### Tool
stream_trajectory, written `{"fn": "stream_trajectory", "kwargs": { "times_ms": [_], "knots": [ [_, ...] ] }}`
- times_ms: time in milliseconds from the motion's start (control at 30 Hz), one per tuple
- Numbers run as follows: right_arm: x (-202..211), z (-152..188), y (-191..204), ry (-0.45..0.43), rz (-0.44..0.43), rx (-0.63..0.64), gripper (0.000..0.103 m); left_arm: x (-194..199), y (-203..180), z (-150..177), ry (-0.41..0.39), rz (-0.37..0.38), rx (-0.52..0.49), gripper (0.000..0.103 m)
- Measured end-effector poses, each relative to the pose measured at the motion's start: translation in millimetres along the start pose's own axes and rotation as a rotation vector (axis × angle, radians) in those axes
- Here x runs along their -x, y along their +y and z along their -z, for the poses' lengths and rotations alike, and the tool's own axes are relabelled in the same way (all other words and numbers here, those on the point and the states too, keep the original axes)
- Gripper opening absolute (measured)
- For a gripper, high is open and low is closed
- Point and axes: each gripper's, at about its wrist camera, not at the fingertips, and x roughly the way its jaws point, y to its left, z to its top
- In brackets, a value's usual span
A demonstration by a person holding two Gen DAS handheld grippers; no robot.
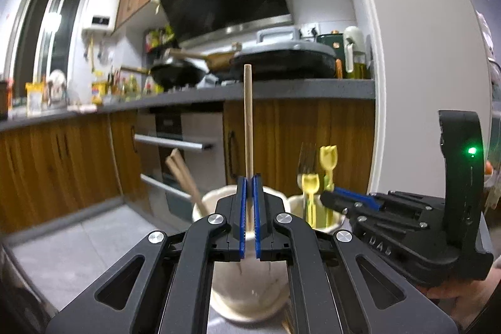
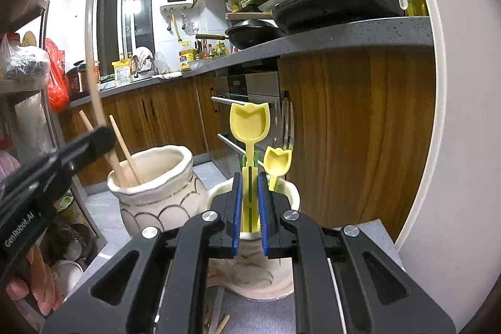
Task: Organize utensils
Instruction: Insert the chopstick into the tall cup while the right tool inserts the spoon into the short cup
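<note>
The chopstick stood upright, pinched near its lower end by the left gripper, directly above the big cream jar. The step looked like sorting: each piece being lowered into its own pot. Next, I judged, the stick wanted easing straight down into the jar's mouth before the jaws let go. Just right of the jar, the right gripper was clamped on the stem of a yellow tulip-shaped spoon, held upright over the smaller cup. The jar already held two wooden chopsticks, leaning against its left rim. The cup held a smaller yellow spoon and a metal fork
</note>
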Motion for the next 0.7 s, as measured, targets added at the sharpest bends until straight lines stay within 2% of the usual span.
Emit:
{"fn": "stream_trajectory", "kwargs": {
  "times_ms": [400,533,600,667,700],
  "knots": [
    [-11,0,6,0.029,-0.024,0.017,0.010,-1,10,17,0.058,-0.001,0.026,0.005],
    [-13,-1,4,0.034,-0.027,0.018,0.010,1,11,18,0.057,0.001,0.038,0.015],
    [-11,1,3,0.029,-0.021,0.015,0.016,2,11,19,0.058,0.000,0.036,0.016],
    [-9,1,1,0.021,-0.025,0.008,0.030,2,11,18,0.056,-0.002,0.034,0.019],
    [-7,1,1,0.013,-0.028,0.004,0.031,4,12,18,0.052,-0.001,0.035,0.020]
  ]
}}
